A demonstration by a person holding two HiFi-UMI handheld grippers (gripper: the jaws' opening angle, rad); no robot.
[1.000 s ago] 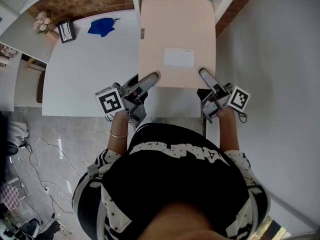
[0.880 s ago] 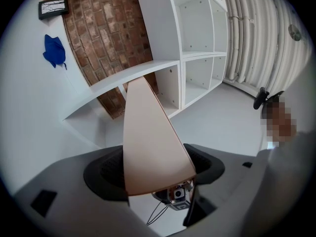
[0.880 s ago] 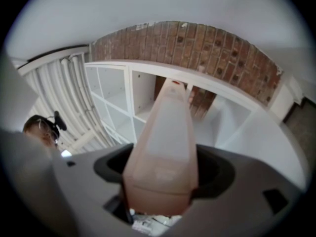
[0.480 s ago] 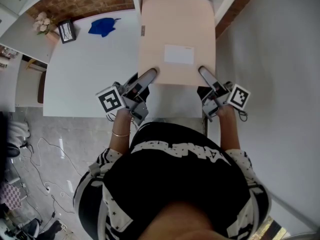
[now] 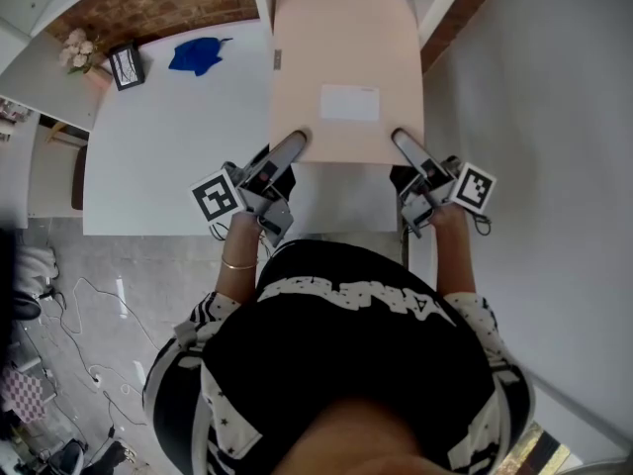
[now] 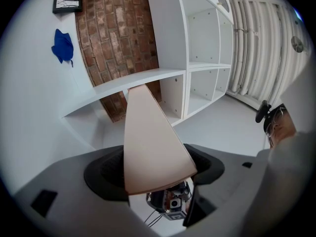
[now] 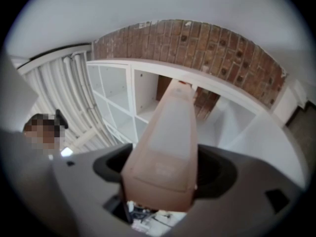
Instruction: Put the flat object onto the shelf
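beige panel (image 5: 346, 47) pinched at near edge: l gripper (image 5: 299, 138), r gripper (image 5: 399, 137) fwd.

Beige flat board (image 5: 346, 62) held level, seemingly reaching shelf (image 6: 203, 65)

flat object (image 5: 346, 57) over table (image 5: 158, 156), right end | left gripper (image 5: 298, 138) at its near-left corner | right gripper (image 5: 399, 138) at near-right corner

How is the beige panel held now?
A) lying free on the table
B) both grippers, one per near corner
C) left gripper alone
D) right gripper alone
B: the left gripper and the right gripper each clamp a near corner of the beige panel.
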